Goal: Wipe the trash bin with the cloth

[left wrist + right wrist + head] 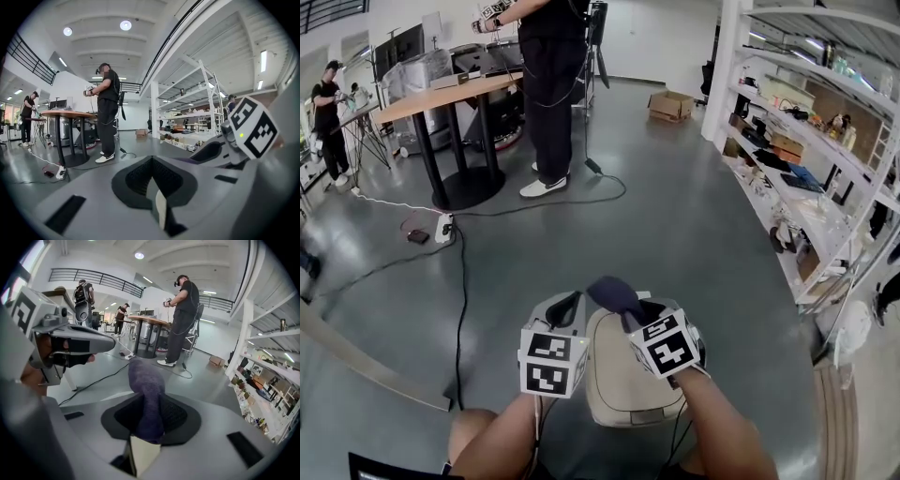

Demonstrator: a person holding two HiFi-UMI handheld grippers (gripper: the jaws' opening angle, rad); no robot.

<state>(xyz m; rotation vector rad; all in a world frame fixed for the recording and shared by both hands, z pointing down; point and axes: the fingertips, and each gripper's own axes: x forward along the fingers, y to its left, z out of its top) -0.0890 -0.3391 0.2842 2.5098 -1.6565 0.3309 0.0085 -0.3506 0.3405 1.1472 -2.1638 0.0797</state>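
Beige rounded plastic trash bin (623, 389) sits on the grey floor (694, 234), directly below both grippers. Right gripper (636, 314) is over the bin's far right edge, jaws clamped on a dark purple fabric cloth (145, 390) that sticks out past the tips. Left gripper (565, 306) is over the bin's far left edge, jaws pressed together, nothing between. White shelving rack (806, 141) is right of the bin.

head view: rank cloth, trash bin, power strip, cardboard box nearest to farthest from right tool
1. cloth, held in the right tool
2. trash bin, just below
3. power strip, floor left
4. cardboard box, far back right
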